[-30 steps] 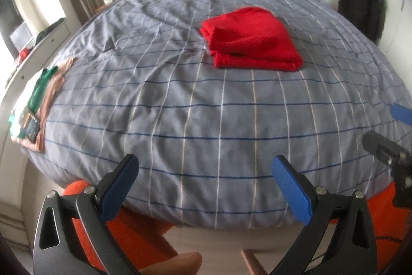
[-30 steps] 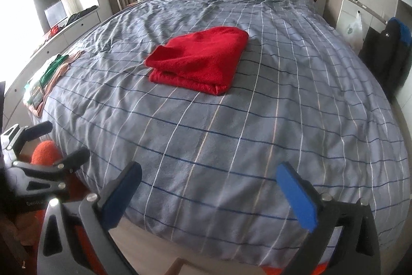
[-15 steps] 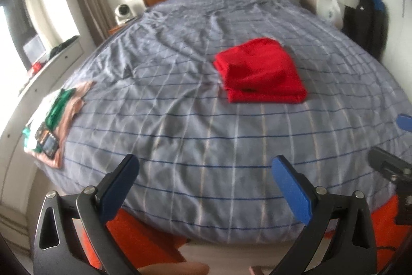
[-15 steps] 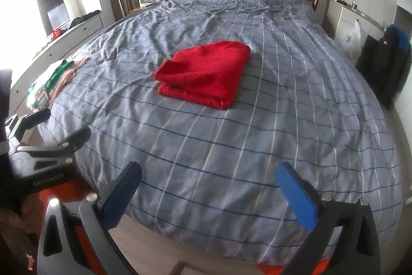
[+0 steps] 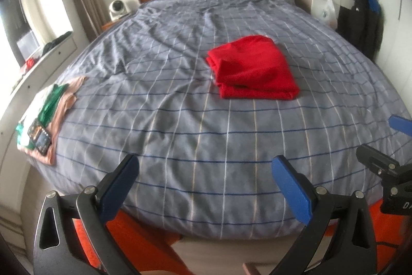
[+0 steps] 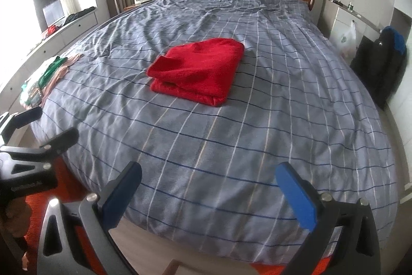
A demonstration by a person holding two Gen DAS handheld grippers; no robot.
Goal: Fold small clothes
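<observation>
Left wrist view: left gripper (image 5: 206,187) at the foot of the bed (image 5: 180,120), fingers spread wide, holding nothing. Folded red garment (image 5: 253,68) lies mid-bed, well apart. Small pile of clothes (image 5: 49,110) at the left edge.

Right wrist view: right gripper (image 6: 209,193) likewise spread and empty; red garment (image 6: 198,67) lies ahead, untouched.

Only partial print: "D" on right claw (image 5: 397,204) body, rest unreadable
</observation>
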